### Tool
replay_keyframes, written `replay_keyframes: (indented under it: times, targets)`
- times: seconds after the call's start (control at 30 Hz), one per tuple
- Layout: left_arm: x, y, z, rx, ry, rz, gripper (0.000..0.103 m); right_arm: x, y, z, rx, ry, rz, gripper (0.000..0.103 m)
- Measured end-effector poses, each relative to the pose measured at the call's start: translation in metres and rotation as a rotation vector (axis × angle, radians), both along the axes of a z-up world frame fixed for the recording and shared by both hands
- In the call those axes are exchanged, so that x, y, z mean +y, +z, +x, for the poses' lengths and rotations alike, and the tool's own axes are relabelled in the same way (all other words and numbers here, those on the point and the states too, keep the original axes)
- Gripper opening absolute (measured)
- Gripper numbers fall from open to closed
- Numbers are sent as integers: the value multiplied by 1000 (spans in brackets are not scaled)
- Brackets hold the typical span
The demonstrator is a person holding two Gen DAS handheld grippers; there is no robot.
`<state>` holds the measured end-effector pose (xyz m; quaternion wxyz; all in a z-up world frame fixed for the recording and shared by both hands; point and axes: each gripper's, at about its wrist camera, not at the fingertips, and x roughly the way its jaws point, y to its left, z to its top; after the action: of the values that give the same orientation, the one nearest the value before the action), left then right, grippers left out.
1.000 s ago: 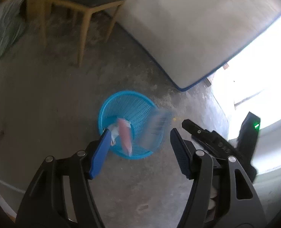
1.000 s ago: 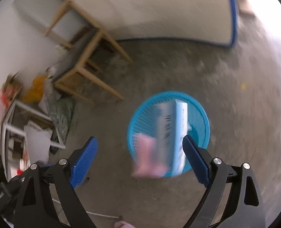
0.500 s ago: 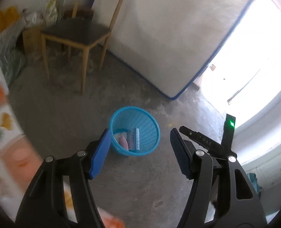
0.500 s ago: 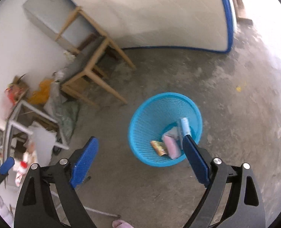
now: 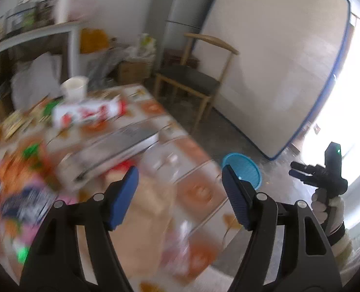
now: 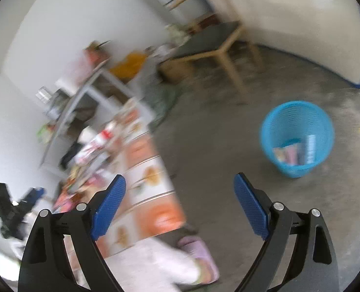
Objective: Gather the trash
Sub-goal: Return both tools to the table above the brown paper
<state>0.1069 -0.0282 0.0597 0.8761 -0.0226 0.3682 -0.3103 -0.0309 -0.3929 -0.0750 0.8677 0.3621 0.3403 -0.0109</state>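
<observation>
- The left gripper [image 5: 180,189] hangs over the near end of a table [image 5: 194,192] covered with an orange-patterned cloth; its jaws are opening and nothing sits between the blue pads.
- The right gripper [image 6: 180,202] is spread wide and empty, pointing down at the table's right edge and the grey floor [image 6: 228,146] beyond it.
- The blue mesh basket [image 6: 299,133] stands on the floor, well apart from the table, to the right of it; several wrappers and a small box [image 6: 310,148] lie in its bottom.
- In the left wrist view the same basket [image 5: 243,170] shows just past the table's far right corner, partly behind the right finger.
- Trash still litters the table: a red-and-white packet [image 5: 90,112], a white cup [image 5: 74,87] behind it, a long grey box [image 5: 114,143], and blurred colourful packets at the near left.
- A gloved hand [image 5: 328,209] carries the right gripper at the far right of the left wrist view.
- A wooden chair [image 5: 194,80] stands beyond the table, next to a mattress [image 5: 277,60] leaning upright.
- A foot in a lilac slipper [image 6: 199,258] shows on the floor under the right gripper.
</observation>
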Motion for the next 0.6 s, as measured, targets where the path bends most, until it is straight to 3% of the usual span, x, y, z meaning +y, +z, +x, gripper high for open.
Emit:
replay_keyframes:
  times: [0.13,0.37,0.6]
  targets:
    - [40,-25,-27,12,79,11,68,54,4,22,13,133,32,88]
    - [52,-70,-58,14,102,82,69,142,-9,55,82,327,83,82]
    - [60,-88,-60,32,112,77,69,194,-7,75,104,399,51,78]
